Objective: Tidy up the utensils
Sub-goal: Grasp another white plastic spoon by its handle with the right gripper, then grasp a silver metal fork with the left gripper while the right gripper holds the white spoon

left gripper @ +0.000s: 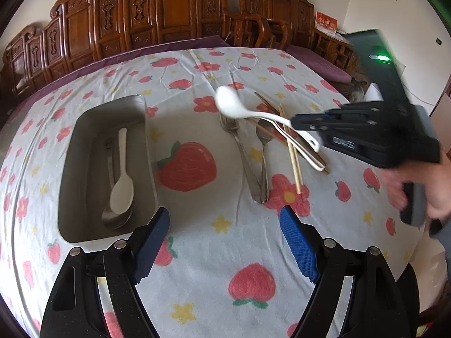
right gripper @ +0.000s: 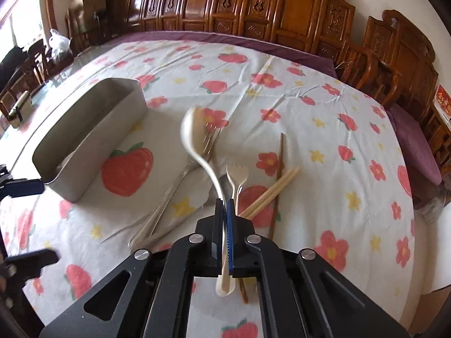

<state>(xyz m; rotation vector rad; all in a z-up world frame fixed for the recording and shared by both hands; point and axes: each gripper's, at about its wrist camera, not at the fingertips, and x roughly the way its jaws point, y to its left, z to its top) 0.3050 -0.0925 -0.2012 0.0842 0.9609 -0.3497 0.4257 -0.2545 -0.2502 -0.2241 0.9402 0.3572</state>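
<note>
From the left wrist, the left gripper (left gripper: 225,242) hovers wide open and empty just beside the metal tray (left gripper: 149,152), while the right gripper (left gripper: 296,122) carries a white spoon (left gripper: 239,107) right of it. From the right wrist, the jaws pinch its handle; next comes a swing over the tray and a release.
</note>
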